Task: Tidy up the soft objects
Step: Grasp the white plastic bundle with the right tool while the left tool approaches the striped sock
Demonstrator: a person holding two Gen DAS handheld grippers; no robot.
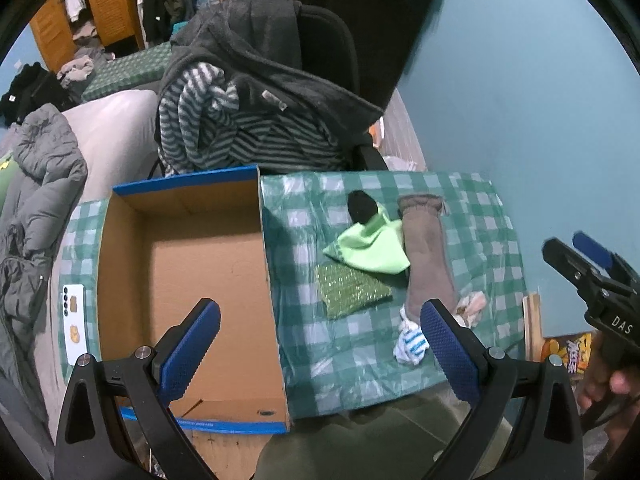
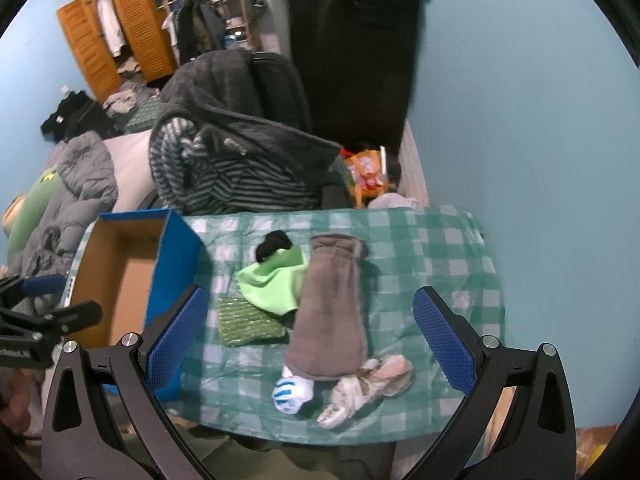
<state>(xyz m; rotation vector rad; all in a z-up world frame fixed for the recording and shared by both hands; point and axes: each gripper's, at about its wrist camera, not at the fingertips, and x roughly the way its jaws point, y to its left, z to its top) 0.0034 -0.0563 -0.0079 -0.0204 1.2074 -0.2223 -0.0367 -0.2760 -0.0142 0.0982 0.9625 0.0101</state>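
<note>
Checked green worktop carries the soft objects; both claws released. Grey-brown towel lies directly ahead of the right claw, long axis running away from it. Left claw hovers nearer the empty cardboard box.

Striped jumper and grey fleece over chair, wooden wardrobe, blue wall

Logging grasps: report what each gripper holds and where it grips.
Nothing held. Left gripper and right gripper both stand open, above the table.
</note>
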